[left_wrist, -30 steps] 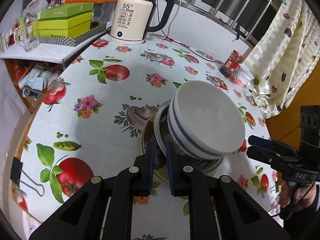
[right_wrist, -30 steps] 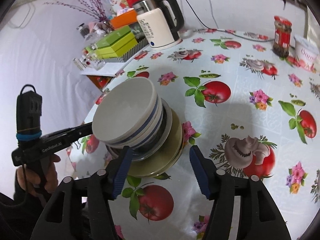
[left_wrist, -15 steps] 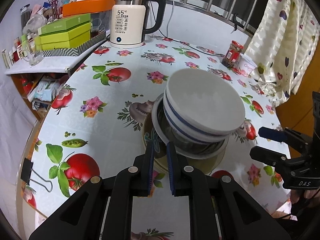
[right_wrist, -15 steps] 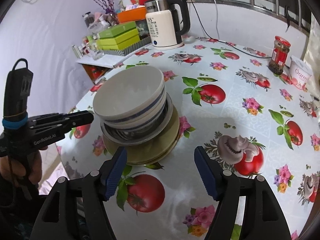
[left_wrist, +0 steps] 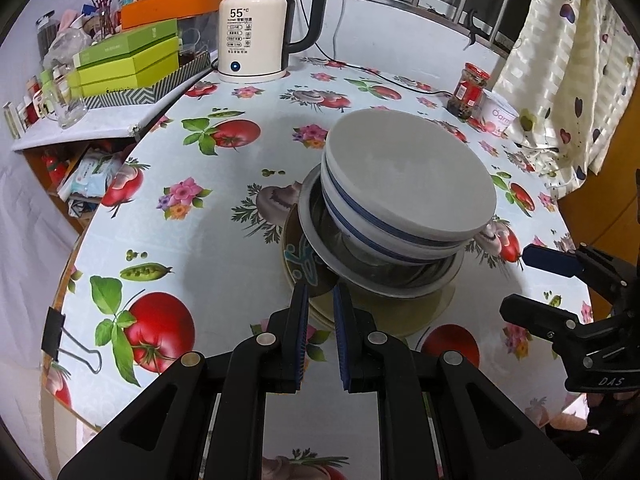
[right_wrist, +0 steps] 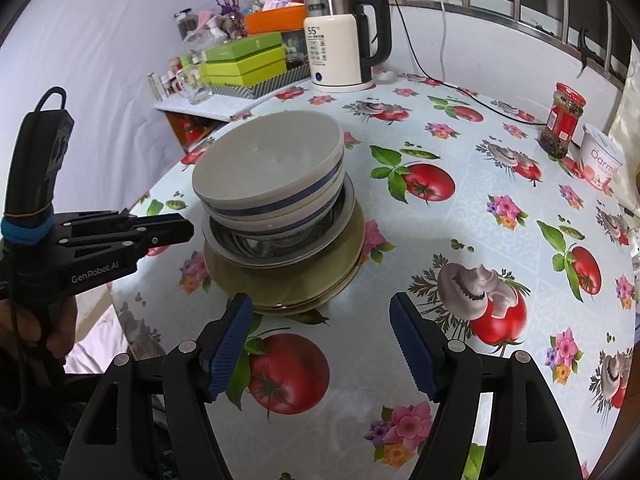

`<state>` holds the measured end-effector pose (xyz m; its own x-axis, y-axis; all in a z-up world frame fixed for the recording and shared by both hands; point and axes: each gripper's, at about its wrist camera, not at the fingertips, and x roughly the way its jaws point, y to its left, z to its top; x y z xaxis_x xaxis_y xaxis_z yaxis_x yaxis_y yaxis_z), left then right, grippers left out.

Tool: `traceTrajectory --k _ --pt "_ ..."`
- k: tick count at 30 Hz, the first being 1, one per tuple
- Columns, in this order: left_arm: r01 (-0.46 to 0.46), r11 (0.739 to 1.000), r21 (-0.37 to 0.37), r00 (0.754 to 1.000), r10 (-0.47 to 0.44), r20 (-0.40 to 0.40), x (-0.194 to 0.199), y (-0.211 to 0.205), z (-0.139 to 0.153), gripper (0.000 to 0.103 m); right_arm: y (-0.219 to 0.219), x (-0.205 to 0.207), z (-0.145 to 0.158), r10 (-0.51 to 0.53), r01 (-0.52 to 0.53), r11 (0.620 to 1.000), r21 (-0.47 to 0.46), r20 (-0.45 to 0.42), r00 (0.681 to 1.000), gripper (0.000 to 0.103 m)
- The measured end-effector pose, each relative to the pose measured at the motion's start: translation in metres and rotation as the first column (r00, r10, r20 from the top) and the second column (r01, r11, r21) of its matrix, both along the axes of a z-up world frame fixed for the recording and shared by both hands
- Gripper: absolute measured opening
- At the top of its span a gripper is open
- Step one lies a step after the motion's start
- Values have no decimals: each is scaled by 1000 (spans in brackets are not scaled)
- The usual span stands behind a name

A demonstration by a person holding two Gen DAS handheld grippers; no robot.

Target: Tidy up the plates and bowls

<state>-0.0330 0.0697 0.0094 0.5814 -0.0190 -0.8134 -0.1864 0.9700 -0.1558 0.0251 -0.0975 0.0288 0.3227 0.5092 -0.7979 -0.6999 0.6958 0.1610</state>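
Stack (left_wrist: 400, 216) of bowls on plates sits on the tabletop (left_wrist: 224, 216); left gripper (left_wrist: 320, 300) jaws narrowly apart, empty; right gripper (right_wrist: 320, 316) jaws wide, empty

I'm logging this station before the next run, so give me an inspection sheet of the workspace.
Surface: round table, fruit-print cloth.
Job's things: white bowls nested in a steel bowl on olive plates, one stack.
Clutter: kettle, red-lidded jar, yogurt tub, green boxes.
Grippers: left claw narrow, at the stack's edge, nothing clamped; right claw wide, empty.
Cables: kettle cord across the table.
Surroundings: curtain, window bars.
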Motion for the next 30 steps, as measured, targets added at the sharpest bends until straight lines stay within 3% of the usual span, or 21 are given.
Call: traceTrajectory --k 30 --pt "-10 1000 27 999 11 -32 3 -4 -12 13 5 -2 -12 20 -20 1000 -10 -27 999 72"
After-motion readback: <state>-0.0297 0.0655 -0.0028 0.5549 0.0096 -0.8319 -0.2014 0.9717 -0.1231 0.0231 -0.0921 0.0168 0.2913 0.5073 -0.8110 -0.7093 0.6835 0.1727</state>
